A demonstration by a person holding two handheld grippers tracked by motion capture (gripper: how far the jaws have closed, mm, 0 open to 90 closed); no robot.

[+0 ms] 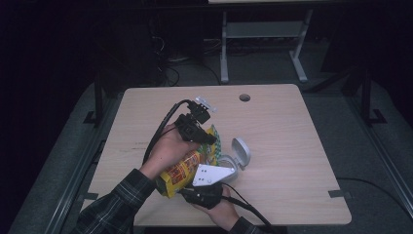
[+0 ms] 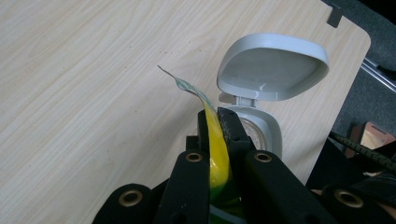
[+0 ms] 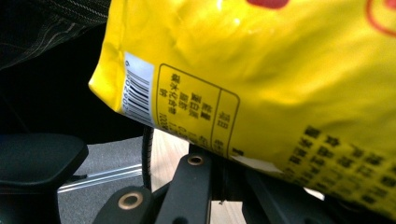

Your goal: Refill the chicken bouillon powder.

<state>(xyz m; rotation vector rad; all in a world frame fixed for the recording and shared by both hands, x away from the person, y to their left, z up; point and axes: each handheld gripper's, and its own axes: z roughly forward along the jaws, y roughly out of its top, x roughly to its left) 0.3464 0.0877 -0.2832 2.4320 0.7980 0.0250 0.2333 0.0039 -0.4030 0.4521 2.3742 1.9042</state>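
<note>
Bag (image 1: 182,170) edges in both claws

Open tabletop (image 1: 287,126) lies to the right and far side, with a cable hole (image 1: 245,97) near the far edge. The left half is also bare. Toward the near centre, the yellow bag (image 1: 182,170) and the open-lidded grey container (image 1: 234,158) block passage.
</note>
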